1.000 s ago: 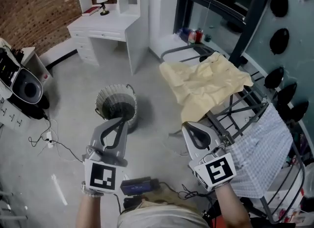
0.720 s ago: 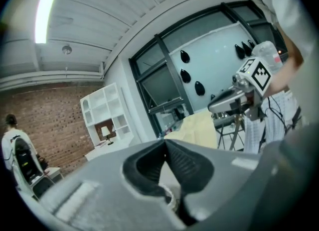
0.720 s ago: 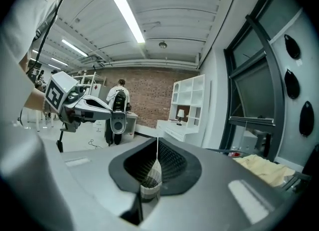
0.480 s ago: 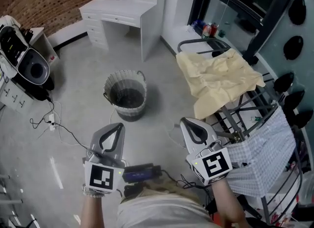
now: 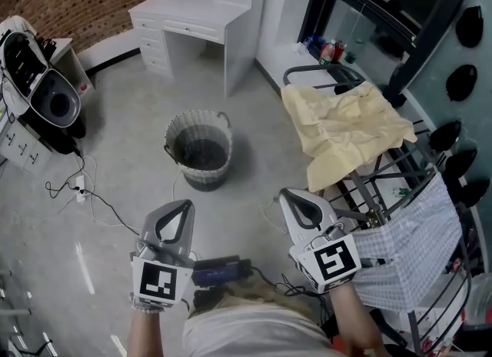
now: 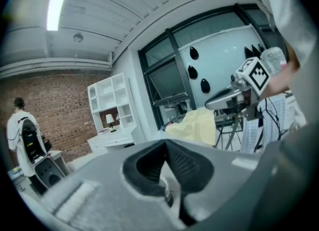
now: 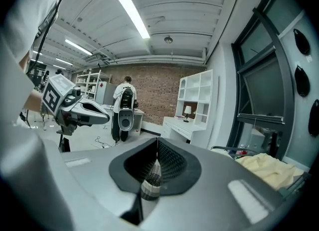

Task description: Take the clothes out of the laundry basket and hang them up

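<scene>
The round wire laundry basket (image 5: pixel 198 150) stands on the concrete floor, and I see no clothes inside it. A yellow cloth (image 5: pixel 346 126) is draped over the top of the metal drying rack (image 5: pixel 382 169). A white checked cloth (image 5: pixel 409 249) hangs on the rack's near side. My left gripper (image 5: pixel 184 205) is held low near my body, short of the basket, shut and empty. Level with it, my right gripper (image 5: pixel 286 194) sits just left of the rack, also shut and empty. The left gripper view shows the right gripper (image 6: pixel 234 95) and the yellow cloth (image 6: pixel 197 124).
A white desk with shelves (image 5: pixel 201 17) stands behind the basket. A black machine (image 5: pixel 46 105) and loose cables (image 5: pixel 84 194) are at the left. A person (image 7: pixel 124 95) stands far off by the brick wall. Dark window frames (image 5: pixel 400 32) rise behind the rack.
The head view has swung, so the basket and rack now sit lower and further right in the picture. Both grippers have stayed low by my body, a little further from the rack.
</scene>
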